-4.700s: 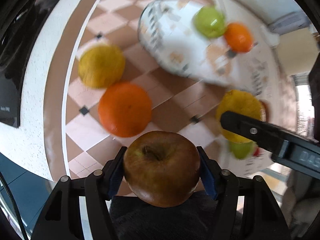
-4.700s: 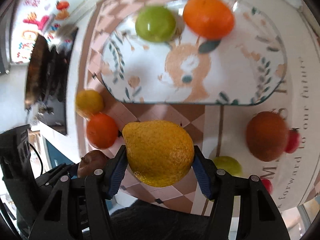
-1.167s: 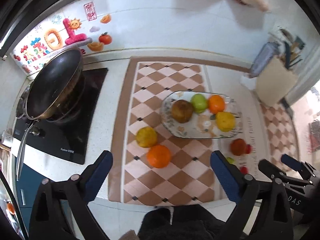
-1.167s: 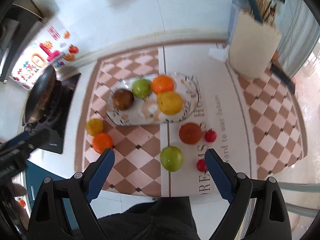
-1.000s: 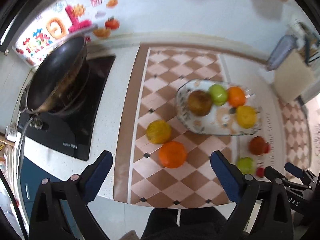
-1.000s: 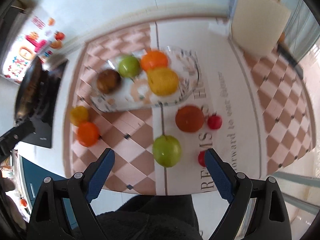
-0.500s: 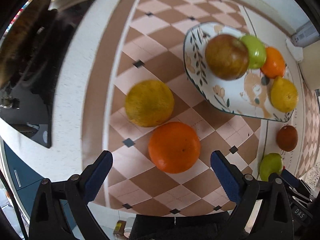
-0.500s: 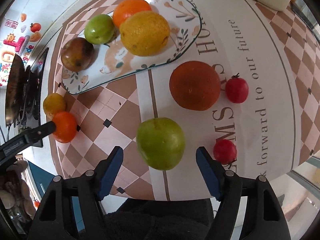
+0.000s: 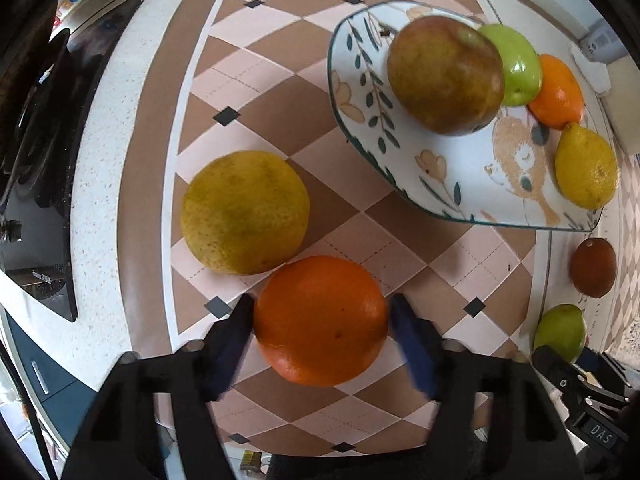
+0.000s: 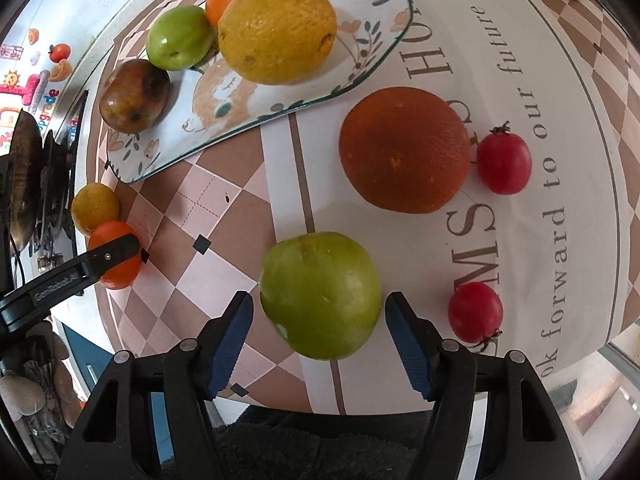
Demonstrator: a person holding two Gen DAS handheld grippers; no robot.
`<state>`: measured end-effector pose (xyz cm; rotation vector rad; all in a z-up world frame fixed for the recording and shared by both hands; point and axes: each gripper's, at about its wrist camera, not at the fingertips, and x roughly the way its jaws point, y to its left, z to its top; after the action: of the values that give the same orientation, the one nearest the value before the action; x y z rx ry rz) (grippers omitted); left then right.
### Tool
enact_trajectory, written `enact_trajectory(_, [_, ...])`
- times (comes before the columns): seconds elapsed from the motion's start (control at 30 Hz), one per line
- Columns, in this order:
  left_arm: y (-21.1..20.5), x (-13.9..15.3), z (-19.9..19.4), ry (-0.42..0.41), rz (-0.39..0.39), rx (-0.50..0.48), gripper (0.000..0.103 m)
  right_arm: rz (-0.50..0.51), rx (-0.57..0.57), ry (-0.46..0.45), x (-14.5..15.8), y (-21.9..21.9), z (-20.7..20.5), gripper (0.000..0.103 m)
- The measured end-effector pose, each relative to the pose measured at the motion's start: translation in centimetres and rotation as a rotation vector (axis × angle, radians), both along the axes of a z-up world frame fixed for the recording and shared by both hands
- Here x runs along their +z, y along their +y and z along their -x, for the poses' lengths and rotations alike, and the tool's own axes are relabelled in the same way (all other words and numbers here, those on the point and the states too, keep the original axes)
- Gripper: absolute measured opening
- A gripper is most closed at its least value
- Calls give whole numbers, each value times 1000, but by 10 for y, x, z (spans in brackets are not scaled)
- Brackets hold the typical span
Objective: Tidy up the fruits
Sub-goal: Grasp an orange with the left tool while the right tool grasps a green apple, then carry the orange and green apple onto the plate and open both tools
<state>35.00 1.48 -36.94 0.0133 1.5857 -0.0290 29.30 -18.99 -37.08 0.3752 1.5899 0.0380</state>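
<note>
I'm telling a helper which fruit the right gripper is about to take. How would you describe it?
Start at the patterned plate and come toward the counter's front edge, past the dark orange. The green apple sits between the right gripper's open fingers, the only green fruit off the plate.

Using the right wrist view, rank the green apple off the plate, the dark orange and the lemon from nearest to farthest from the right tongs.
1. Green apple: between the open fingers of the right tongs.
2. Dark orange: on the mat, ahead and to the right.
3. Lemon: on the plate, farthest.
</note>
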Motion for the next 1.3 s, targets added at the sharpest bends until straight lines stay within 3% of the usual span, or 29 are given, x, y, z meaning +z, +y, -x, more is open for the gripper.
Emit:
enact_trajectory(0.27, [-11, 2, 23, -5, 28, -8, 61, 34, 40, -20, -1, 8, -6, 59])
enact_trajectory(0.47, [-25, -2, 48, 35, 95, -4, 61, 58, 81, -38, 0, 16, -4, 58])
enact_trajectory(0.7, [-40, 1, 55, 17, 74, -23, 61, 4, 15, -28, 0, 5, -4, 59])
enact_trajectory(0.93, [-33, -5, 39, 23, 88, -23, 61, 44, 61, -53, 3, 9, -8, 58])
enact_trajectory(1.1, [-35, 20, 14, 10, 141, -12, 61, 17, 52, -64, 11, 5, -6, 58])
enact_trajectory(1.3, [-48, 65, -17, -51, 246, -3, 61, -78, -34, -153, 59, -28, -23, 58])
